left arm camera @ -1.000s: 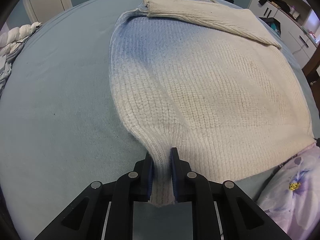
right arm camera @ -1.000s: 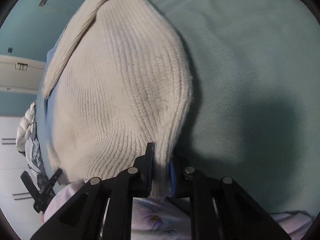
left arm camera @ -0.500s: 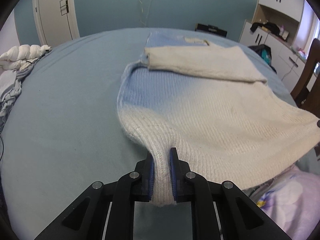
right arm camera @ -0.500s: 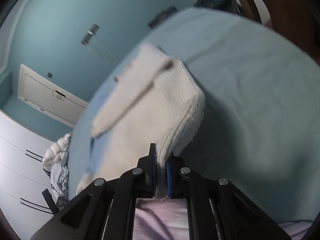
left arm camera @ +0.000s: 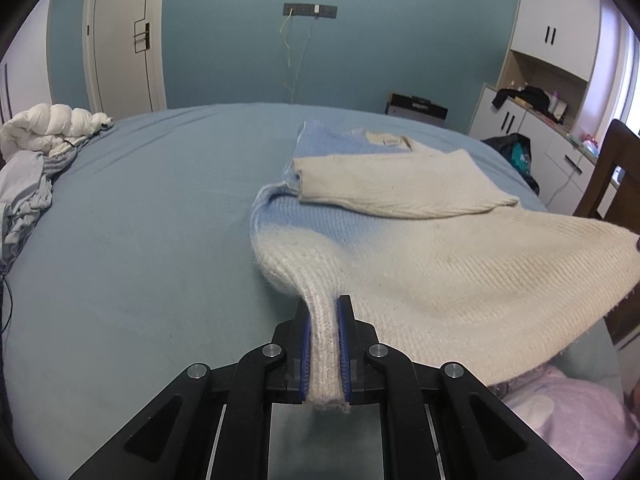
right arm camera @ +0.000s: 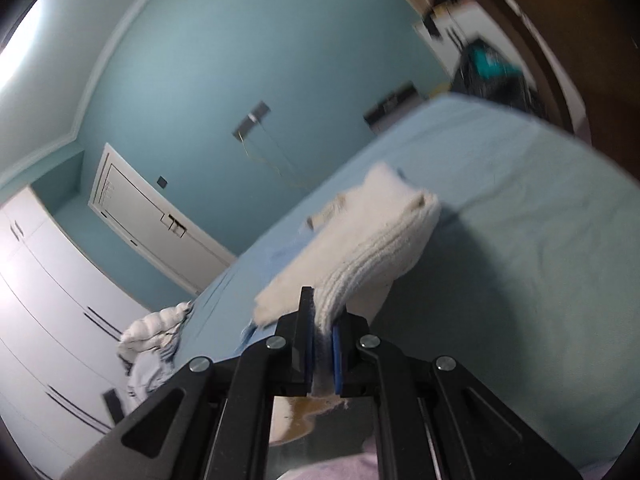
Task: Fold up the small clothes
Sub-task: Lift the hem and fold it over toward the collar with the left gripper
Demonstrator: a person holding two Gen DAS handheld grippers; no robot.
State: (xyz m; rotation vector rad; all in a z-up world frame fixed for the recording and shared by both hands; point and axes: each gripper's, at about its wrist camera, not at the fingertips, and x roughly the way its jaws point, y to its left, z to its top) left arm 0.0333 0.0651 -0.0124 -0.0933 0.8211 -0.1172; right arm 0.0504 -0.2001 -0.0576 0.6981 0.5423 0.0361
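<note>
Left gripper [left arm camera: 325, 344], right gripper [right arm camera: 322, 350] clamp sweater [left arm camera: 440, 264] hem; bed [left arm camera: 140, 240], crumpled bedding [left arm camera: 36, 152] left.

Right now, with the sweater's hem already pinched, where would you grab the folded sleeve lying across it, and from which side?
Take the sleeve at its cuff end, coming from the sweater's left edge. That squared end lies free on the blue part of the knit; the other end merges into the shoulder.

Teal walls [left arm camera: 380, 48], white cabinets [left arm camera: 556, 32]
</note>
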